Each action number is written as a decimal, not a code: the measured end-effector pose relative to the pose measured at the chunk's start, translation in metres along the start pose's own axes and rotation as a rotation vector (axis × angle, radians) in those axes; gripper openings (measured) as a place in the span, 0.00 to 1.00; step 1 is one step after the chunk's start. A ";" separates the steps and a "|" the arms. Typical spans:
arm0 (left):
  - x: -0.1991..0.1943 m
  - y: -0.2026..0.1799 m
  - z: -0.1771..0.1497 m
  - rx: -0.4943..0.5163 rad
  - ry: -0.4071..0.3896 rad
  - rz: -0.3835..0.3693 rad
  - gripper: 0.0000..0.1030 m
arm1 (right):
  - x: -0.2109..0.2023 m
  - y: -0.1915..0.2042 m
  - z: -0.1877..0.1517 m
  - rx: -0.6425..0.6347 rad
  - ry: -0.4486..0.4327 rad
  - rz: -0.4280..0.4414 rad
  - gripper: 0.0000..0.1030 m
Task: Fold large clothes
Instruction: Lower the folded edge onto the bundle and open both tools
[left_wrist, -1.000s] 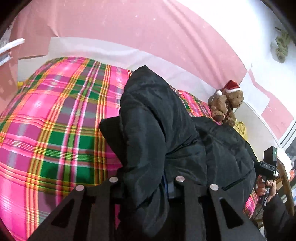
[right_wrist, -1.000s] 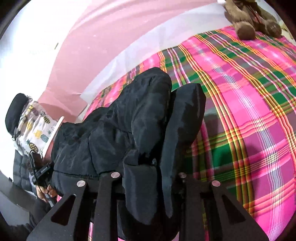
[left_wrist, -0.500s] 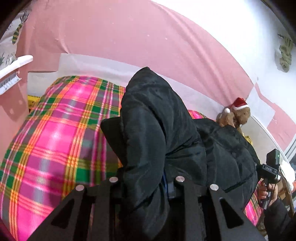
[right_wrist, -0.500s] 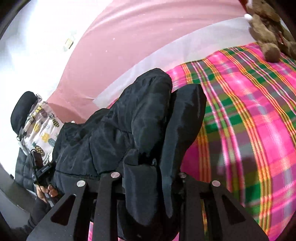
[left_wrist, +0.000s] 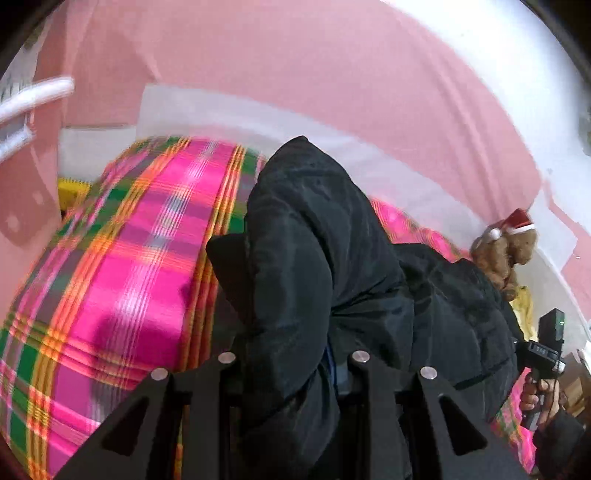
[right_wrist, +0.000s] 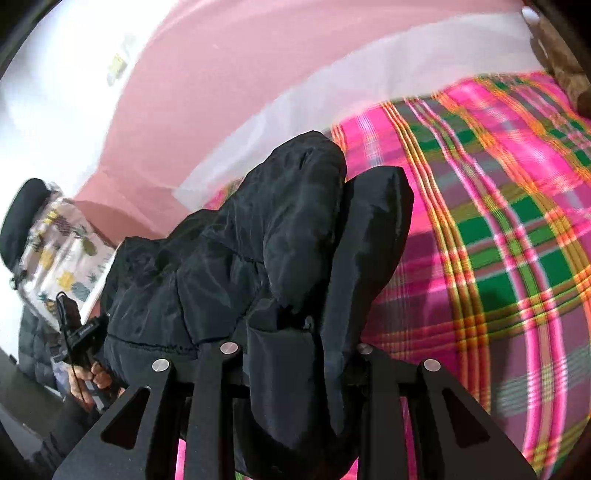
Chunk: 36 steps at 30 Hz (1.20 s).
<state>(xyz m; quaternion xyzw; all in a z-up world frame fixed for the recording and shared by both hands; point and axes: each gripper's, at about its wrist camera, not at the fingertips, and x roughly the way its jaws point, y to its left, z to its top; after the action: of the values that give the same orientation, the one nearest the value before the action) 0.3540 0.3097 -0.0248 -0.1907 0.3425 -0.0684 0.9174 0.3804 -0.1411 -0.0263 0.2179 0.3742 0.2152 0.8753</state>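
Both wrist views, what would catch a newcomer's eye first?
A puffy black quilted jacket fills the centre of both views, bunched between the jaws of the left gripper and the right gripper. Under it spreads a loud pink, green and orange plaid bedcover. A brown teddy bear in a red Santa hat sits on the bed's far right in the left view.

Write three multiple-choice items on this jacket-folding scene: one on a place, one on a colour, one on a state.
1. Where is the teddy bear?
A. far end of the bed
B. on the jacket
C. in a gripper

2. What colour is the jacket?
A. pink
B. black
C. yellow

3. What is the left gripper doing?
A. standing open and empty
B. clamping jacket fabric
C. holding the bear

Answers: 1 A, the bear sits by the wall past the plaid blanket; 2 B, its padded fabric is black; 3 B, fabric bunches between its fingers.
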 end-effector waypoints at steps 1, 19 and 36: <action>0.009 0.007 -0.007 -0.016 0.008 0.011 0.27 | 0.010 -0.006 -0.004 0.010 0.017 -0.018 0.26; -0.054 -0.016 -0.010 0.039 -0.073 0.232 0.58 | -0.056 0.026 -0.005 -0.080 -0.081 -0.259 0.54; 0.008 -0.044 -0.013 0.096 0.021 0.271 0.59 | 0.021 0.052 -0.007 -0.228 0.065 -0.361 0.54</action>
<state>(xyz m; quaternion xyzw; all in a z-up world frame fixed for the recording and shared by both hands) 0.3517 0.2638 -0.0212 -0.0979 0.3711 0.0381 0.9226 0.3769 -0.0864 -0.0144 0.0400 0.4085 0.1026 0.9061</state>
